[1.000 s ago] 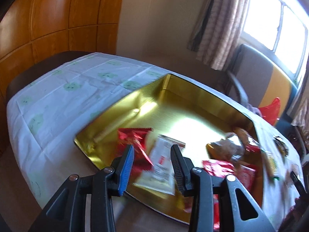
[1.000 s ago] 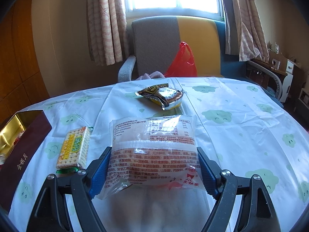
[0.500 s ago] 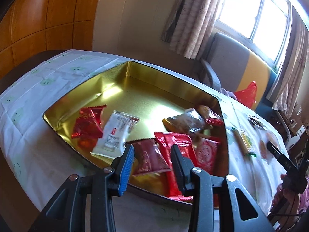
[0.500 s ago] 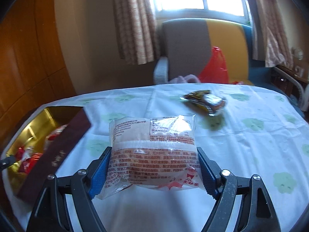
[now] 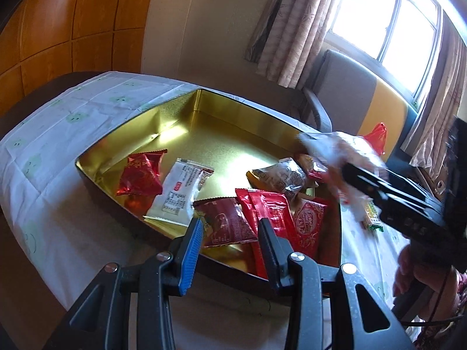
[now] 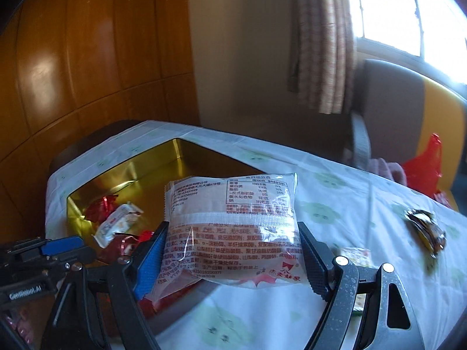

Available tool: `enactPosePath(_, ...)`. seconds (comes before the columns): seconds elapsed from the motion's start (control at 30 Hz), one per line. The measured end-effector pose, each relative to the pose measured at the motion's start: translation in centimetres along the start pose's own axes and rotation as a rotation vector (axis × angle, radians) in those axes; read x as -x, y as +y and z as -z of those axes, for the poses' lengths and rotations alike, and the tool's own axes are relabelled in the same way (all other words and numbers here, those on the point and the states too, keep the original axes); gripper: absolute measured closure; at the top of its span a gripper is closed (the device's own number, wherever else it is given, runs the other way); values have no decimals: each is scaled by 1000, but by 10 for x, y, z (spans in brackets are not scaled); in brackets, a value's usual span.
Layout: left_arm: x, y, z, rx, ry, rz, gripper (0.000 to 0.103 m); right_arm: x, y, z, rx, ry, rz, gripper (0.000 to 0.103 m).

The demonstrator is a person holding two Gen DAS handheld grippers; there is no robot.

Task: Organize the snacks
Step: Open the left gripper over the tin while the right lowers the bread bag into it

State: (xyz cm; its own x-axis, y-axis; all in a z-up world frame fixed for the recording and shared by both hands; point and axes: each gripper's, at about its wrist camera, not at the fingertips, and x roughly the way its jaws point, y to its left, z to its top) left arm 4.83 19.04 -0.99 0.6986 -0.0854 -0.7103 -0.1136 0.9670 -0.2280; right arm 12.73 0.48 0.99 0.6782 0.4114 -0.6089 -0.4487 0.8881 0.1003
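Snacks are being gathered into the gold-lined tin [image 5: 204,122] on the counter [image 6: 335,192], and one more is on its way: a clear-wrapped pastry packet [image 6: 233,227] sits pinched between the jaws of the right gripper [image 6: 233,259], which are spread wide to the packet's full width and press on its two side edges. It hangs in the air, above the near right corner of the tin as far as the left wrist view shows, though that view is blurred there.

The left gripper [image 5: 230,236] holds nothing; its jaws stand partly open, with the tin's near wall just ahead of them and several packets lying beyond, among them a white packet [image 5: 179,195] and a red foil packet [image 5: 140,175].

Judging from this, the step in hand is carrying the packet to the tin. The next move calls for bringing it over bare gold floor ahead of the jaws, lowering it and then parting them. Two more items lie on the counter to the right of the right jaws: a dark foil snack [image 6: 426,230] and a green-labelled cracker pack [image 6: 356,255], partly hidden.
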Motion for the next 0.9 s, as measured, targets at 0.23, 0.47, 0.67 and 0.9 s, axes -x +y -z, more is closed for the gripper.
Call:
enactPosePath(0.23, 10, 12, -1, 31, -17, 2, 63, -44, 31, -17, 46, 93, -48, 20)
enactPosePath(0.47, 14, 20, -4, 60, -29, -4, 63, -85, 56, -30, 101, 207, -122, 14)
enactPosePath(0.67, 13, 19, -3, 55, -24, -6, 63, -79, 63, -26, 156, 185, -68, 7)
enactPosePath(0.9, 17, 12, -1, 39, -30, -7, 63, -53, 48, -24, 79, 103, -54, 0)
